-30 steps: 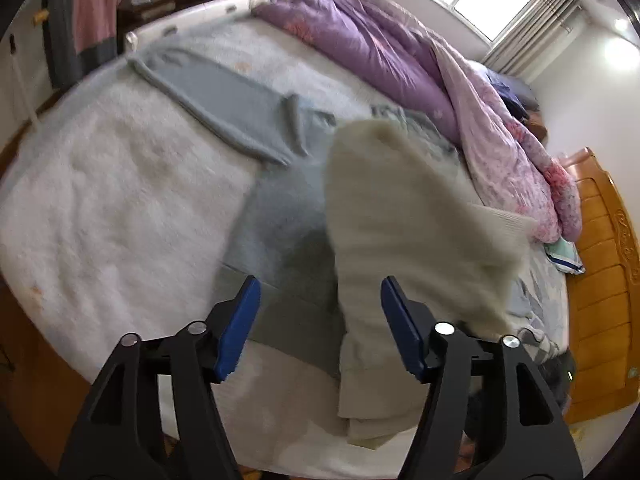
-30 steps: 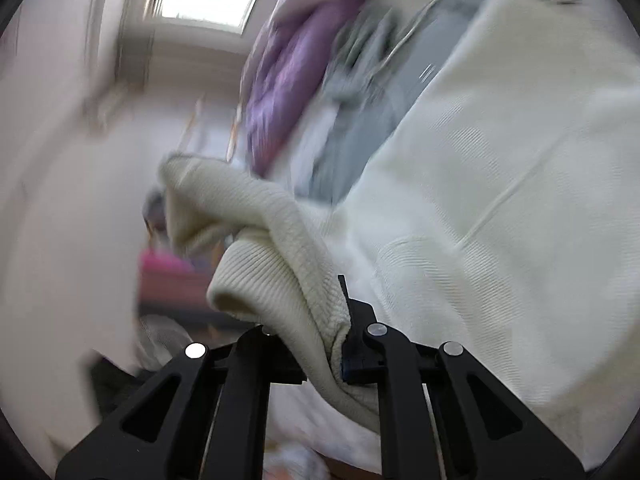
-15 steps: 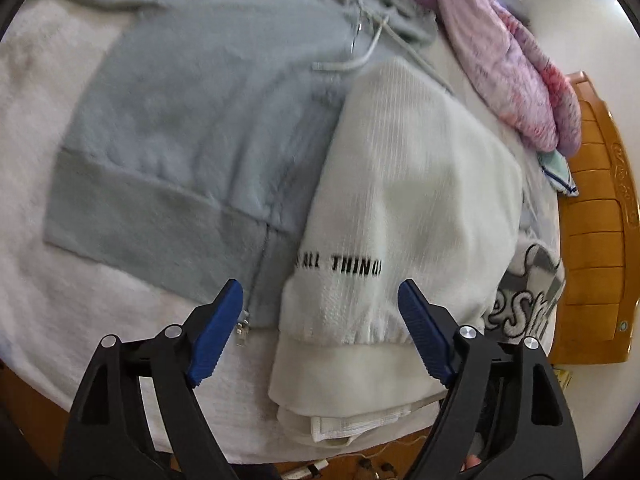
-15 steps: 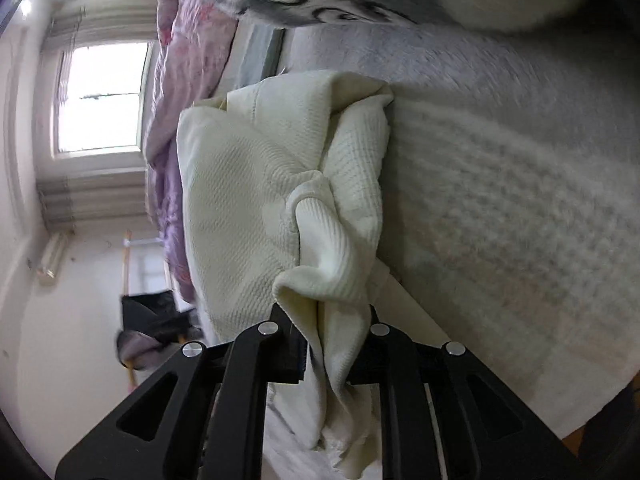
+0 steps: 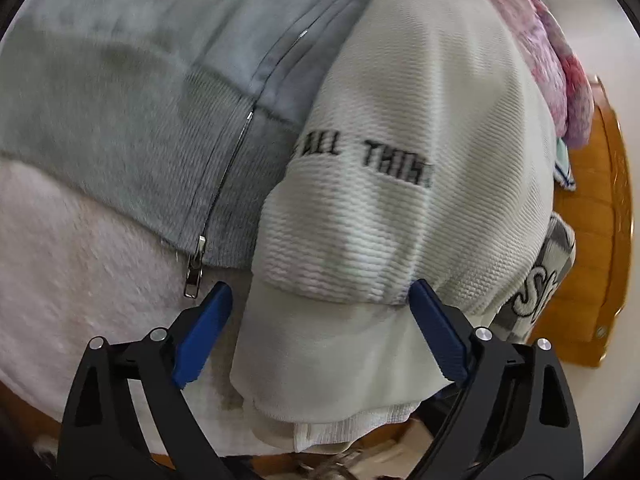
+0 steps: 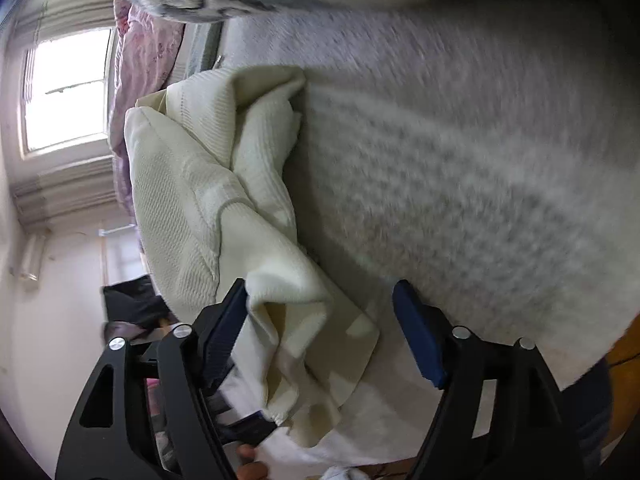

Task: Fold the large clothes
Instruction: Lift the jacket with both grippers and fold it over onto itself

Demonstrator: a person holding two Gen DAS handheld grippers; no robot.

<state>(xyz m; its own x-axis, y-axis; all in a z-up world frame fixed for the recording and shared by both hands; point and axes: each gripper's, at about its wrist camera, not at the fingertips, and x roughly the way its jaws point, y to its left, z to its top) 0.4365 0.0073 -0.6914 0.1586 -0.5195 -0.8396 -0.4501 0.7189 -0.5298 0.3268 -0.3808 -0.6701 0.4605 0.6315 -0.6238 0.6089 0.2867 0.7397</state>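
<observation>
Cream sweater (image 5: pixel 408 168) lies folded on the bed (image 5: pixel 80 264), its hem between your left tool (image 5: pixel 320 320); both tools, right (image 6: pixel 320 328) included, have just been opening, gripping nothing.

The cream sweater (image 5: pixel 420 128) filling the centre is ribbed, matt knit cloth. At upper left, the grey zip jacket (image 5: pixel 132 92) is soft fleece with a shiny metal zipper pull (image 5: pixel 195 268). The bed cover (image 5: pixel 80 280) at lower left looks fuzzy; the bed frame (image 5: pixel 600 248) at right is glossy varnished wood.
</observation>
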